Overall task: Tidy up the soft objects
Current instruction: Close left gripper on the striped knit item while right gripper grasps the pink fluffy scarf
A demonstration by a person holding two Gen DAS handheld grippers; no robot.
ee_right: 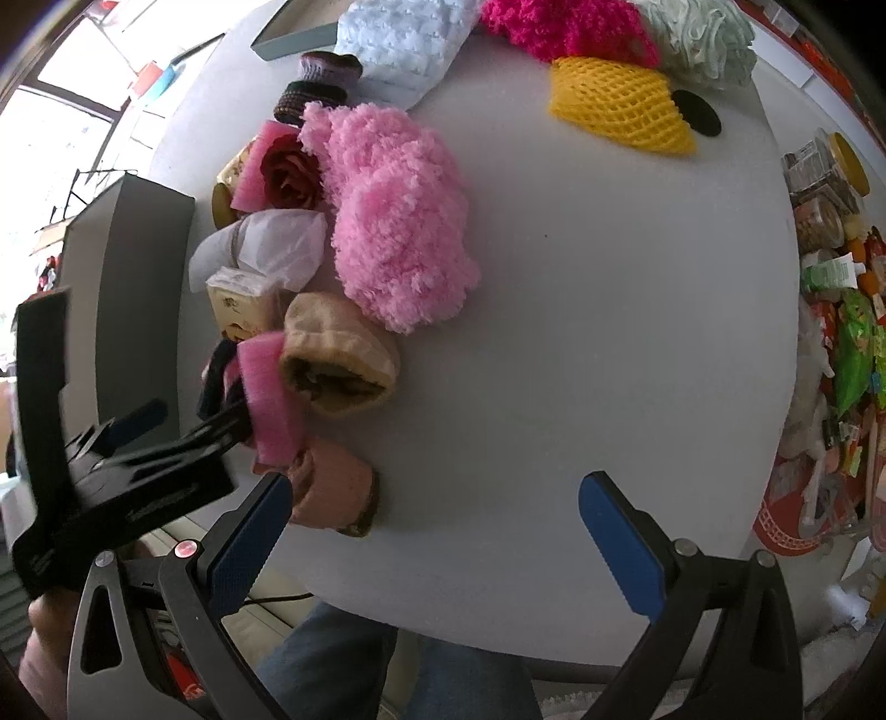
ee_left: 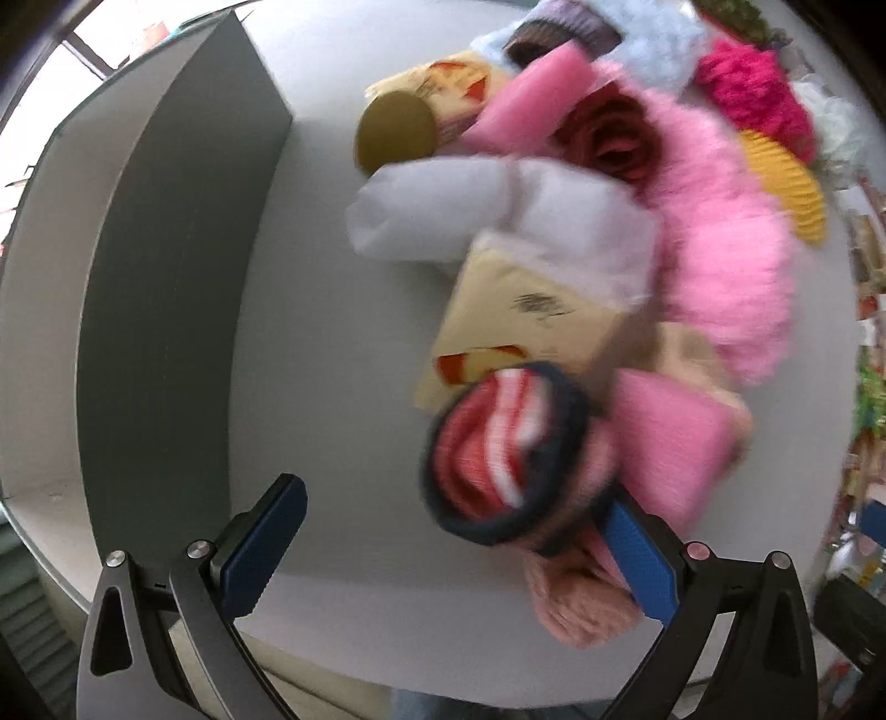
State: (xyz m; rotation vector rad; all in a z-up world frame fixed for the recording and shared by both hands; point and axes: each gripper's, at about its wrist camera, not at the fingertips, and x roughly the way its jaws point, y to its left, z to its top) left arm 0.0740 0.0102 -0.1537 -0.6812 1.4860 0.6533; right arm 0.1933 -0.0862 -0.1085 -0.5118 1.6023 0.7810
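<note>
Right now —
Left gripper (ee_left: 443, 531): jaws spread, striped sock (ee_left: 501, 448) against its right finger.
Right gripper (ee_right: 437, 531): released, over bare table (ee_right: 554, 332).

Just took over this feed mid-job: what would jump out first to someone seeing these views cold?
The fluffy pink fabric dominates mid-table, at the right edge of the crowded pile of soft things. At the far side, a yellow foam net lies apart beside a magenta knit. Close to the left gripper, a red-and-white striped roll with a dark rim fills the blurred foreground.
</note>
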